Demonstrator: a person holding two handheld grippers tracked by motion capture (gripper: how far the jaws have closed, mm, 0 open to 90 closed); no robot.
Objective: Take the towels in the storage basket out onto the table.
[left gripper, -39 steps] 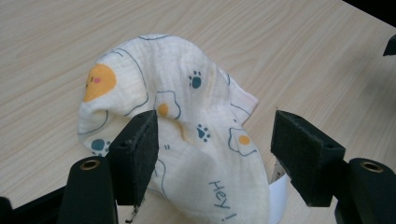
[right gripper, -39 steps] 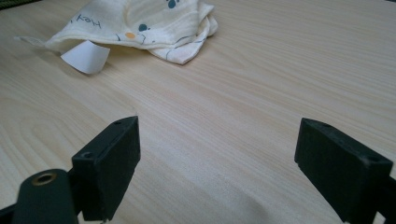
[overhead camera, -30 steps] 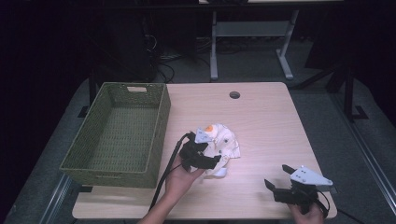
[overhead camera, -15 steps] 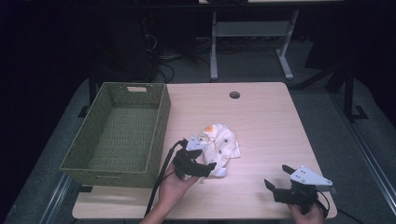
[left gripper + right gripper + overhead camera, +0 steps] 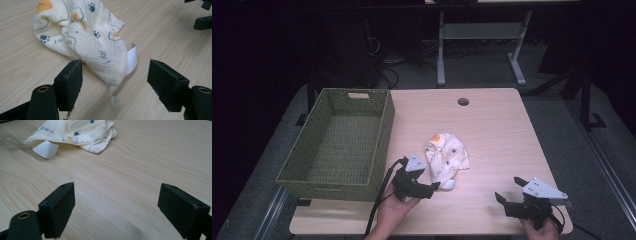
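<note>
Small dark lettering shows on the crumpled cream cloth (image 5: 82, 37), printed among paw marks and fried-egg shapes. In the left gripper view, one word near the lower fold reads roughly "Hey!", turned sideways along the fabric. Further up, beside a blue paw, there's another bit that looks like "Hi", half lost in a crease. In the right gripper view the same cloth (image 5: 75, 131) carries a word at its left edge, upside down, reading something like "Hey". The white tag (image 5: 132, 58) sticking out from under the cloth shows blank on the side facing us. From the high view the print is too small to read.
</note>
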